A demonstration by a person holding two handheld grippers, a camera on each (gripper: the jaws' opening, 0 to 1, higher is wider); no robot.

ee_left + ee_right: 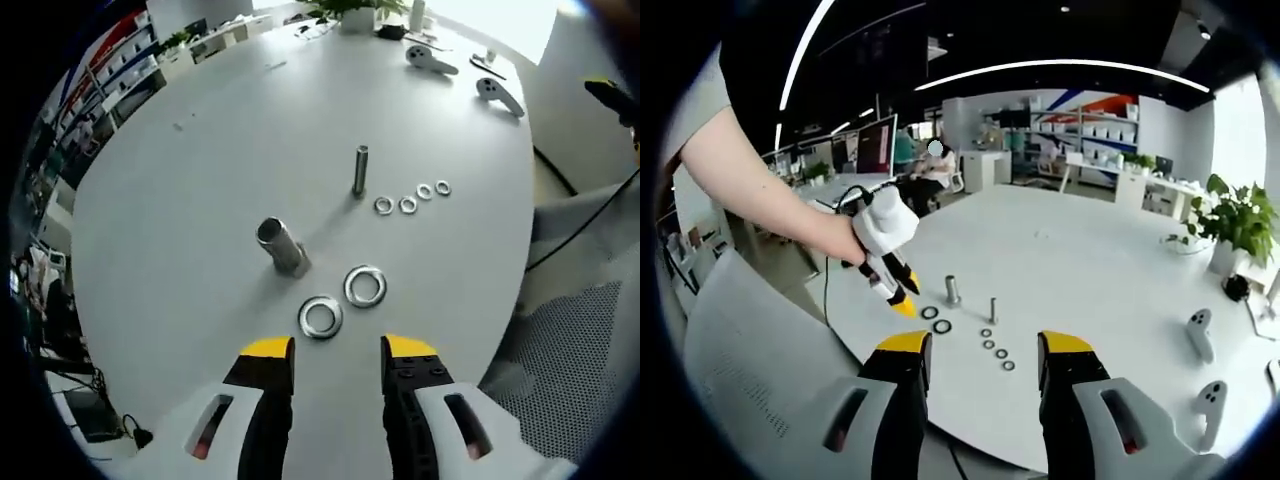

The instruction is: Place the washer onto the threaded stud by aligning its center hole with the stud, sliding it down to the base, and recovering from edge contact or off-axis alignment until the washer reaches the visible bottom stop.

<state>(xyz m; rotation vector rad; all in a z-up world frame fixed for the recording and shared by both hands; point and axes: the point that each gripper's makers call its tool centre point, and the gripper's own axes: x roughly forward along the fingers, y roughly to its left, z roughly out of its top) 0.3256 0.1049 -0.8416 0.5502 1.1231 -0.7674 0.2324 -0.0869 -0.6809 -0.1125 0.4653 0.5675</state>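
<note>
L gripper view: left gripper (337, 352) rises from bottom centre, yellow-tipped fingers (268, 350) spread apart w/ nothing between them, hovering over the white tabletop (180, 230). Just above the fingertips, centre frame, two large washers lie flat on the tabletop: one (320, 317) nearer the fingers, the other (365, 286) just up-right of it, close but apart. Up-left of them stands the thick stud (281, 245), leaning in this view, base touching the tabletop, no washer on it. Further up, centre, a thin stud (360, 170) stands upright. To its right a row of four small washers (412, 197) runs diagonally up-right, each lying flat, apart from each other. Two white controllers (465, 75) lie at upper right of the tabletop. A potted plant (352, 10) sits at top centre. A mesh chair back (570, 350) shows at lower right.

R gripper view: right gripper (983, 360) rises from bottom centre, fingers apart, empty, held off the near tabletop edge. Left gripper (897, 290) comes in from left-centre, held in a person's hand (845, 240), its tips pointing down-right just beside the two large washers (936, 320). Thick stud (952, 290) and thin stud (992, 310) stand right of that, small washers (997, 352) trailing toward bottom. Controllers (1205, 365) at lower right, plant (1232, 225) at right edge.
</note>
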